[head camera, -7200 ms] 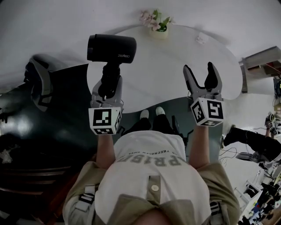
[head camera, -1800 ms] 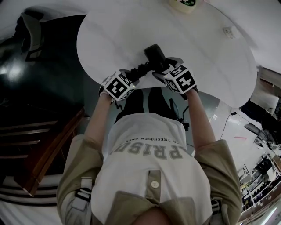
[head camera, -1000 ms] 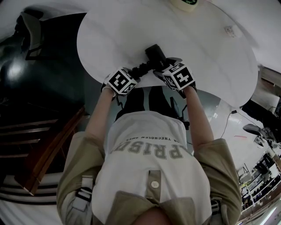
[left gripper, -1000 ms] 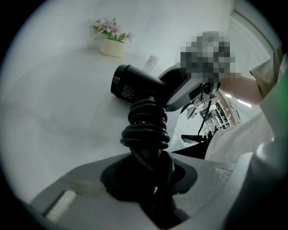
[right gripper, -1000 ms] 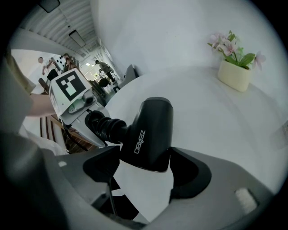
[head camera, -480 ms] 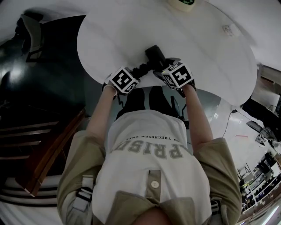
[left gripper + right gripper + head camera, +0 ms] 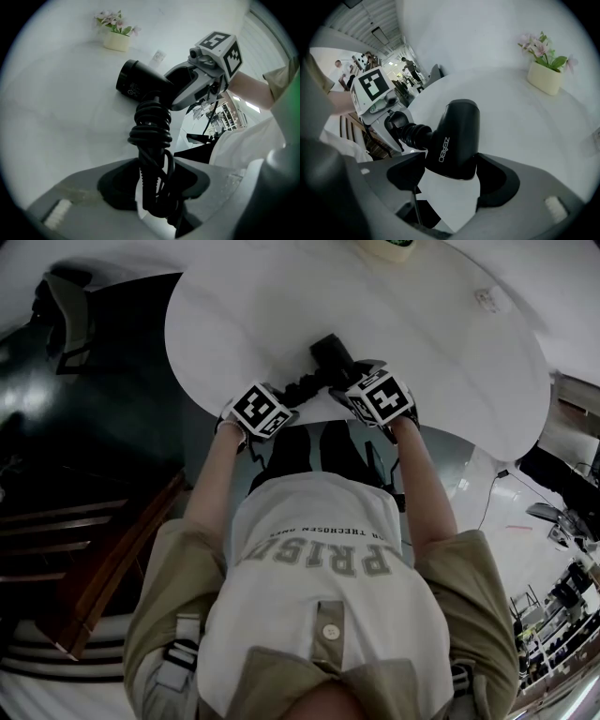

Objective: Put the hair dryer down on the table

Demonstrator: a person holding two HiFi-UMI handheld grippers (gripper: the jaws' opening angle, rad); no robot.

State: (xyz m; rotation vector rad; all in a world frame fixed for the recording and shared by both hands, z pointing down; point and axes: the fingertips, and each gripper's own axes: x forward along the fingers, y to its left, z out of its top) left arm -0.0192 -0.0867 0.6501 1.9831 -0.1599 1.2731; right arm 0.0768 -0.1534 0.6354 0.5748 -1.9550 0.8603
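The barrel of the black plastic hair dryer (image 7: 457,136) reads "ZEABO" in white; the person's pale fabric shirt (image 7: 314,521) says "PRISM".

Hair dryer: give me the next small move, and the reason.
Probably open the right claw: the hair dryer seems to lie on the table, the left claw has just been opening around its cord-wrapped handle, yet the right one clamps the barrel.

Left gripper (image 7: 157,185) has just been opening around hair dryer handle (image 7: 151,126).
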